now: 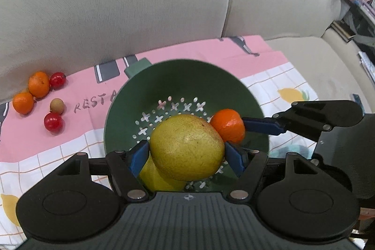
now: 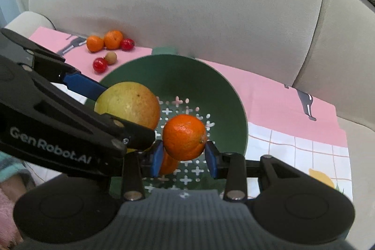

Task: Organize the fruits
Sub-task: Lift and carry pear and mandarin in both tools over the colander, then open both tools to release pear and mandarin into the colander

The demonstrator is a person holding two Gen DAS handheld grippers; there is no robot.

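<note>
pink cloth (image 1: pixel 187 50) over beige sofa (image 1: pixel 117 4)

The pear (image 1: pixel 187 148) and orange (image 1: pixel 228 124) hang side by side over the colander (image 1: pixel 187 76). Five small fruits (image 1: pixel 39 97) lie left of it on the cloth (image 1: pixel 211 50), apparently against the sofa (image 1: pixel 140 4).

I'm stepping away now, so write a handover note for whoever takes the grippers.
Left gripper: shut on the yellow-green pear, held over the green colander.
Right gripper: shut on an orange mandarin, also over the colander.
In the colander: a yellow fruit under the pear, an orange fruit under the mandarin.
Left to do: release both, then fetch the loose fruit on the pink cloth: two mandarins, two red fruits, one small brown fruit.
</note>
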